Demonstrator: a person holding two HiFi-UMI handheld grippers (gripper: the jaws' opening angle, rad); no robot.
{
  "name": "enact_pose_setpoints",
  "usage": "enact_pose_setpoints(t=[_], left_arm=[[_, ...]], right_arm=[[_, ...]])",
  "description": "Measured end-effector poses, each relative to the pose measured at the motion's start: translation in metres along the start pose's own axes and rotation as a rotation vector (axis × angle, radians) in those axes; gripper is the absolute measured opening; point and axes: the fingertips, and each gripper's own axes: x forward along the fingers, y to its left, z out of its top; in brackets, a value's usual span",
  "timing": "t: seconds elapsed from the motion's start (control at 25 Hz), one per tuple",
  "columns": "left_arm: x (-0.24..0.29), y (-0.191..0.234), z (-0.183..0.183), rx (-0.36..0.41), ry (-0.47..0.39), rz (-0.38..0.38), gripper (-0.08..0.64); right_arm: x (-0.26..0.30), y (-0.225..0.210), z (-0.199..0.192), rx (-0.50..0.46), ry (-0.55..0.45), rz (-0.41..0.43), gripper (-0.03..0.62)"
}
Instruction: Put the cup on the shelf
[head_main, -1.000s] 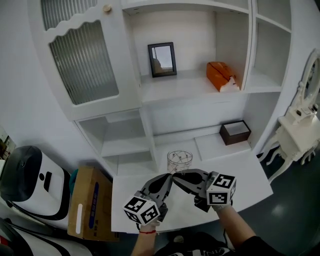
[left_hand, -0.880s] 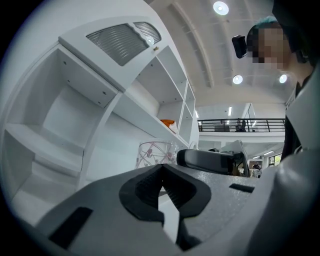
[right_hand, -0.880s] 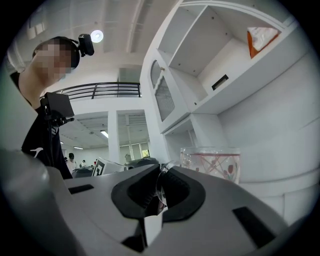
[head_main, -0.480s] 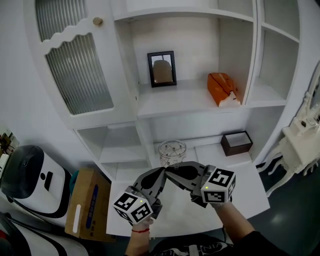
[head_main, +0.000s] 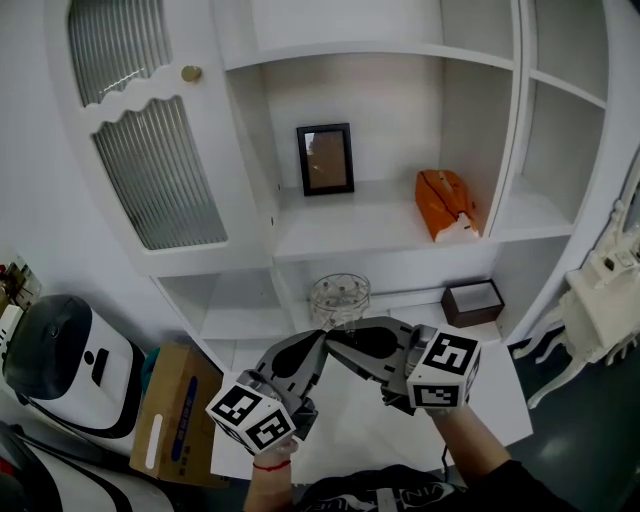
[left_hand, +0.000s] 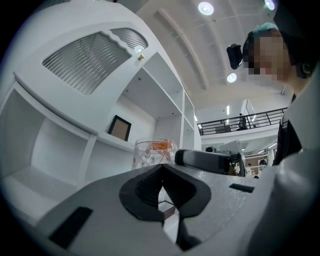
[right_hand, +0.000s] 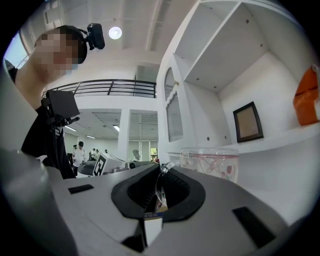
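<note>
A tall white shelf unit (head_main: 380, 235) with a ribbed-glass door (head_main: 160, 180) fills the wall above a white tabletop (head_main: 495, 390). Its wide middle shelf carries an orange pouch (head_main: 445, 200) and a black-framed picture (head_main: 325, 159); a dark brown box (head_main: 473, 302) sits lower. The right gripper (head_main: 335, 338) clamps the handle of the clear cut-glass cup (head_main: 339, 299), which is held in the air before the lower shelf. The left gripper (head_main: 318, 340) has its jaws pressed together just beside the cup.

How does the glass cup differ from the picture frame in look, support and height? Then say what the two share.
Look: the cup is clear patterned glass, round and open-topped; the picture frame is a flat dark rectangle.
Support: the cup is held by its handle in the right gripper; the picture frame stands on a shelf.
Height: the cup appears lower than the shelf under the picture frame.
Both are upright.
</note>
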Motion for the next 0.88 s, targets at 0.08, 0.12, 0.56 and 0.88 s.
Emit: enact_pose_setpoints(t=[0.08,0.12,0.56,0.88], left_arm=[[0.003,-0.001,0.013,-0.007,-0.023,-0.007,0.006],[0.006,-0.001,0.019,-0.008,-0.033,-0.012,0.006],[0.041,-0.002,0.067,0.073,-0.086,-0.06,0.006],[0.077,0.019,0.088,0.126,-0.105,-0.053,0.006]], right_arm=[[0.0,-0.001,0.013,-0.014,-0.01,0.004,0.011],[0.0,-0.002,0.019,-0.025,-0.013,0.005,0.011],[-0.005,-0.024,0.072,-0.112,-0.074,-0.027,0.011],[0.002,-0.064,0.095,-0.145,-0.108,-0.085,0.011]])
